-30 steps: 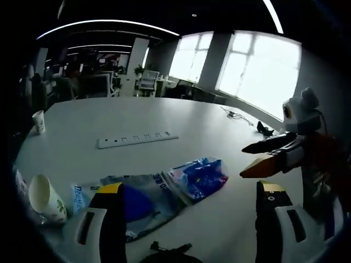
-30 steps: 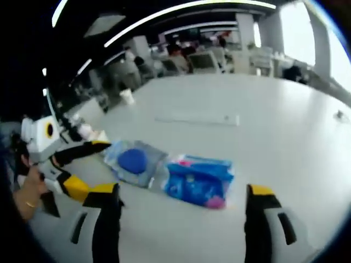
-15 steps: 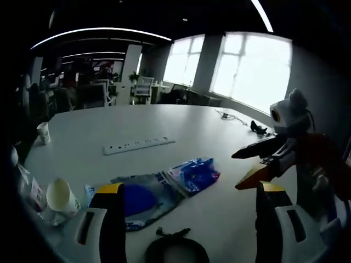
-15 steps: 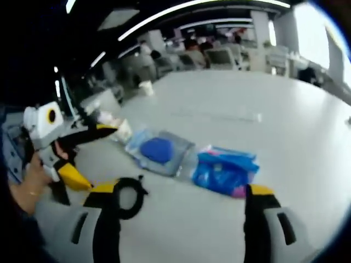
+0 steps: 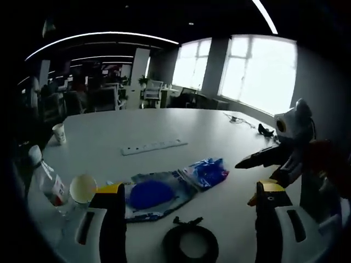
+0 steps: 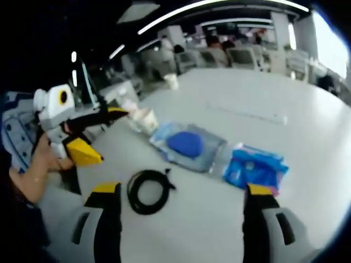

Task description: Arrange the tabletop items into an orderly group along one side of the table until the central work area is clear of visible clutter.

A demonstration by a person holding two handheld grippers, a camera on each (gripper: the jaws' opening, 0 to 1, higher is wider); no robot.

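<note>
On the white table (image 5: 164, 123) lie a clear pack with a blue round thing (image 5: 151, 194) (image 6: 186, 145), a blue wipes packet (image 5: 207, 171) (image 6: 253, 169) and a coiled black cable (image 5: 189, 245) (image 6: 148, 190). A paper cup (image 5: 82, 188) (image 6: 146, 119) and a plastic bottle (image 5: 48, 181) stand at the left. My left gripper (image 5: 189, 211) is open above the cable; it also appears at the left of the right gripper view (image 6: 90, 134). My right gripper (image 6: 181, 205) is open over the table, and it enters the left gripper view from the right (image 5: 263, 167).
A white power strip (image 5: 153, 146) (image 6: 249, 112) lies further back. A second paper cup (image 5: 59, 133) (image 6: 172, 81) stands near the far edge. Small dark items (image 5: 265, 130) lie by the window side. A hand (image 6: 30, 175) holds the left gripper. Office desks and chairs fill the background.
Both cameras have pulled back and shifted: the black cable and the bottle have come into fuller view. The items on the table have not moved. Both grippers stay open.
</note>
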